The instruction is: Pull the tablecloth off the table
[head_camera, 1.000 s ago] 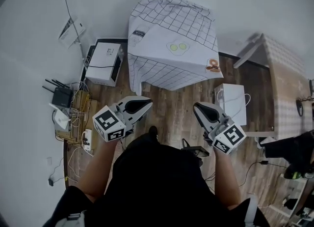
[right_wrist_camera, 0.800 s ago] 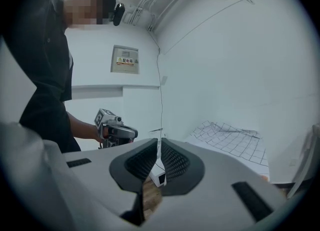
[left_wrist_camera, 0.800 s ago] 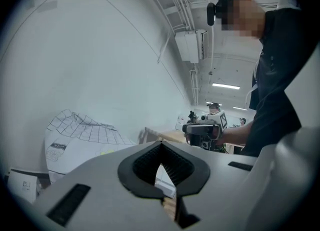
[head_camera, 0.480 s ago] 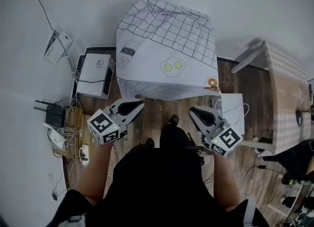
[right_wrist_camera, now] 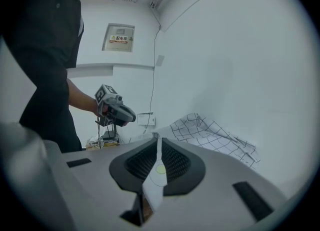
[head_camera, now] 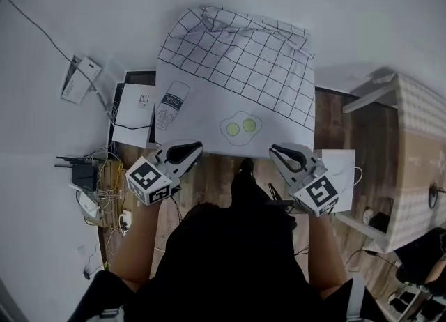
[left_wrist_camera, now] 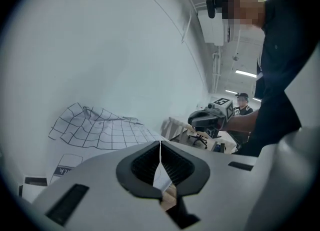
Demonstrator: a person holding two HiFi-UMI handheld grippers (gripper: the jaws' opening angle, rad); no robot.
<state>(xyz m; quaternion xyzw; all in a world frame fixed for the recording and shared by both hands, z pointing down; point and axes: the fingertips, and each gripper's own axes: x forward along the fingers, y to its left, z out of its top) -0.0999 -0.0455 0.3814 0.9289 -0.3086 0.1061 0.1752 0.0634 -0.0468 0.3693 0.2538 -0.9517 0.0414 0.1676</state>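
The white tablecloth (head_camera: 233, 80) covers a small table against the wall; its far half is black-checked, and its near half bears a milk-bottle print and a fried-egg print. The table itself is hidden under it. My left gripper (head_camera: 193, 149) hangs at the cloth's near left edge and my right gripper (head_camera: 277, 150) at its near right edge. Both are shut, with nothing between the jaws. In the left gripper view the checked cloth (left_wrist_camera: 100, 127) lies ahead and the right gripper (left_wrist_camera: 196, 119) shows to the right. From the right gripper view I see the cloth (right_wrist_camera: 212, 132) and the left gripper (right_wrist_camera: 131, 117).
A white box (head_camera: 132, 108) stands on the floor left of the table, with a router and tangled cables (head_camera: 90, 178) nearer the wall. A white case (head_camera: 340, 174) sits at the right, and beyond it another table (head_camera: 411, 139). My foot (head_camera: 245, 169) is on the wooden floor.
Both grippers have travelled forward, from well short of the table to the cloth's near edge. They stayed shut. The table now fills more of the head view.
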